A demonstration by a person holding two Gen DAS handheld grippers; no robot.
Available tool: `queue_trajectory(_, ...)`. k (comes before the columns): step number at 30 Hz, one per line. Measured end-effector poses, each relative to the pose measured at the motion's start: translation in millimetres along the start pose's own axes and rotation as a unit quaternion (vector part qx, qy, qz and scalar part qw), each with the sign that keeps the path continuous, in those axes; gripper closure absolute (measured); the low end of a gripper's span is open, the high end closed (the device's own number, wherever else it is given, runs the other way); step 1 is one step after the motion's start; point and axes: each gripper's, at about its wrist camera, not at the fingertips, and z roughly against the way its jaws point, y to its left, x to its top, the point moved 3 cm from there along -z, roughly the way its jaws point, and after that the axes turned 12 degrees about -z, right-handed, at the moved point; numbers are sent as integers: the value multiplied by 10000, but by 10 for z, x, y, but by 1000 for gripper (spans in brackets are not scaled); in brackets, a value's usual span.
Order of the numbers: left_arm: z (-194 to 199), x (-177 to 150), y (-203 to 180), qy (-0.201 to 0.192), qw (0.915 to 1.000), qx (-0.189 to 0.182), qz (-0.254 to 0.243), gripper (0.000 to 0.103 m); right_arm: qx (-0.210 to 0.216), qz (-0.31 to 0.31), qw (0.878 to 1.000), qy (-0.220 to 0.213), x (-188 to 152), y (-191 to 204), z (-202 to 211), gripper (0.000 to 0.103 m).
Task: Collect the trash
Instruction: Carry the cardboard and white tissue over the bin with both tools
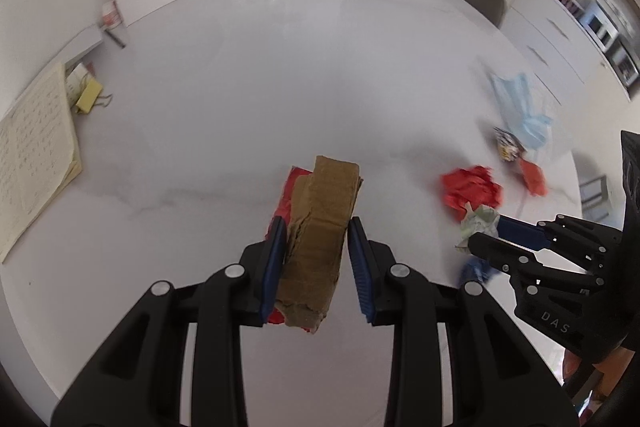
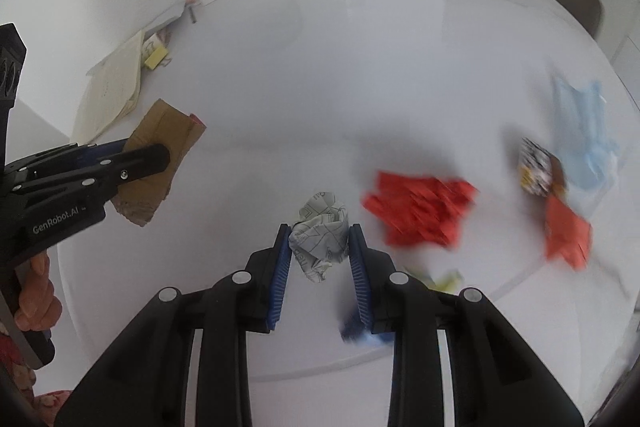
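Cardboard scrap [image 1: 316,239], stiff and light, sits clamped in my left hand-held gripper [image 1: 317,259], while my right hand-held gripper [image 2: 319,251] pinches the soft, crushable paper ball [image 2: 320,235] mid-body.

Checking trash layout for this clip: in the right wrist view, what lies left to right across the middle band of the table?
Cardboard piece in the left tongs → crumpled printed paper in the right tongs → red crumpled paper → patterned wrapper → blue face mask.
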Motion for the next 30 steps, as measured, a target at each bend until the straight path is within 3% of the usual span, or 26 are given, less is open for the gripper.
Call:
queue_trajectory(9, 365, -157, -1058, -58, 9944, -420, -964, 72, -494, -1019, 9930, -337, -883, -911, 733, 73)
queue_trajectory(15, 524, -367, -1900, -39, 9816, -790, -1737, 72, -714, -1701, 9812, -567, -1434, -1485, 1133, 73)
queue_trajectory(21, 653, -594, -2761, -51, 9597, -1200, -2540, 72, -973, -2234, 9668, -764, -1953, -1941, 1507, 73)
queue_trajectory(30, 738, -930, -4008, 100, 9187, -1810, -3508, 72, -1463, -3110, 9344, -939, -2865, -2681, 2046, 73)
